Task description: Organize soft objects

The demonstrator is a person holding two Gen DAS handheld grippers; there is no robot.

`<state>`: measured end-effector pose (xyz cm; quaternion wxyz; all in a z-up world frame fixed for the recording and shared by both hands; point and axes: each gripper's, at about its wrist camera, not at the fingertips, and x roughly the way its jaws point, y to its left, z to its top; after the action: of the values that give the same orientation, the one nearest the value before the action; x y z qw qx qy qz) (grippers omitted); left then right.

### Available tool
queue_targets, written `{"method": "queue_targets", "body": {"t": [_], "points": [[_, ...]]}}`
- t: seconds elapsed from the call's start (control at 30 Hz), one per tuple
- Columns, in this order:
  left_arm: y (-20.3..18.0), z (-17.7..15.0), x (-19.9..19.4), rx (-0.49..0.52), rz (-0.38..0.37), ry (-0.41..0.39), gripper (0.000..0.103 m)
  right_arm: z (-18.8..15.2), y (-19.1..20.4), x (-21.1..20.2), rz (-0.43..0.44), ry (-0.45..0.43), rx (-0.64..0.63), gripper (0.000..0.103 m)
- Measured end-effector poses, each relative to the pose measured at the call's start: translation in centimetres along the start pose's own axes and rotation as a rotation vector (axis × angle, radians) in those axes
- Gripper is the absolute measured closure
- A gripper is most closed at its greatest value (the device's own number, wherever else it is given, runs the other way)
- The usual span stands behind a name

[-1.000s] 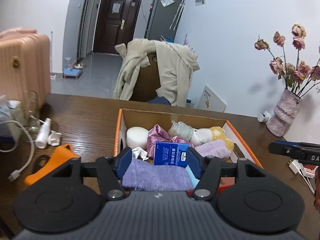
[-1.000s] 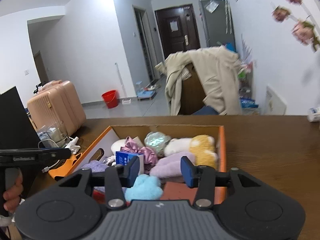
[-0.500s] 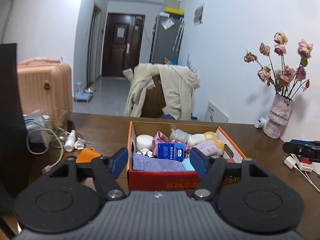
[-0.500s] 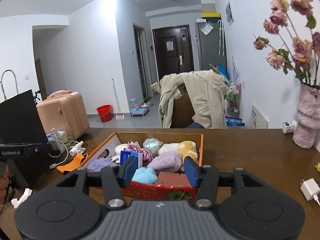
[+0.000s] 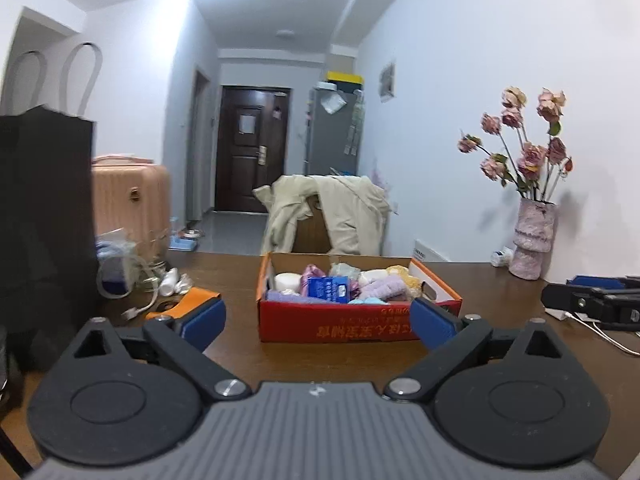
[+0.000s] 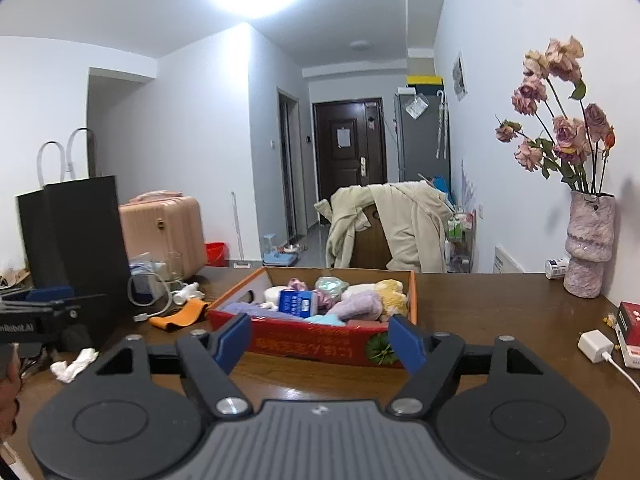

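Note:
A red and orange cardboard box (image 5: pixel 344 326) (image 6: pixel 320 342) stands on the brown table, filled with soft things: a purple towel (image 5: pixel 298 299), a blue tissue pack (image 5: pixel 328 289) (image 6: pixel 295 303), a lilac plush (image 6: pixel 358 306), a yellow plush (image 6: pixel 392 296), a pink scrunchie (image 5: pixel 310 271). My left gripper (image 5: pixel 318 322) hangs back from the box's near wall, jaws opening wide, nothing between them. My right gripper (image 6: pixel 320 342) is also short of the box, jaws opening and empty. Each gripper shows at the edge of the other's view.
A black paper bag (image 5: pixel 44 216) (image 6: pixel 76 236) stands at the left, with cables, small bottles and an orange strap (image 6: pixel 182 316) beside it. A vase of dried roses (image 6: pixel 588 248) (image 5: pixel 534 240) stands far right. A white charger (image 6: pixel 596 346) and a red box (image 6: pixel 630 330) lie right.
Both grippers drew back from over the box toward the table's near side, and both jaws spread wider. The box now sits whole in front of them.

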<state>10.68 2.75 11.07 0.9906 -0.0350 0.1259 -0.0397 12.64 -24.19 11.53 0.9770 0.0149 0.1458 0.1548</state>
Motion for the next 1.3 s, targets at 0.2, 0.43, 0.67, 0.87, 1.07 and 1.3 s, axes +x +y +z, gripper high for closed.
{"method": "queue_targets", "body": {"t": [0.2,0.43,0.67,0.87,1.07,1.3], "points": [[-0.9,-2.9,-3.6,0.020,-0.014,-0.029,0.000,-3.4,2.4,-4.0,-0.004,-0.033,0.021,0.017],[-1.8,-6.3,-7.1,0.033,0.013,-0.046,0.000,-8.2,3.6,-6.8,-0.036,0.003,0.077,0.011],[-1.7,-7.6,-8.0,0.060,-0.015,-0.032,0.000,-9.7,3.7,-7.4,-0.068,0.013,0.089,0.008],[-1.7,-7.6,-8.0,0.055,-0.008,-0.036,0.000,-9.5,3.7,-7.3,-0.063,0.014,0.091,0.007],[-1.6,-7.4,-7.9,0.054,-0.008,-0.037,0.000,-9.4,3.9,-7.2,-0.056,0.014,0.087,0.001],[-1.6,-7.4,-7.9,0.056,-0.008,-0.042,0.000,-9.4,4.0,-7.2,-0.045,0.017,0.083,0.001]]}}
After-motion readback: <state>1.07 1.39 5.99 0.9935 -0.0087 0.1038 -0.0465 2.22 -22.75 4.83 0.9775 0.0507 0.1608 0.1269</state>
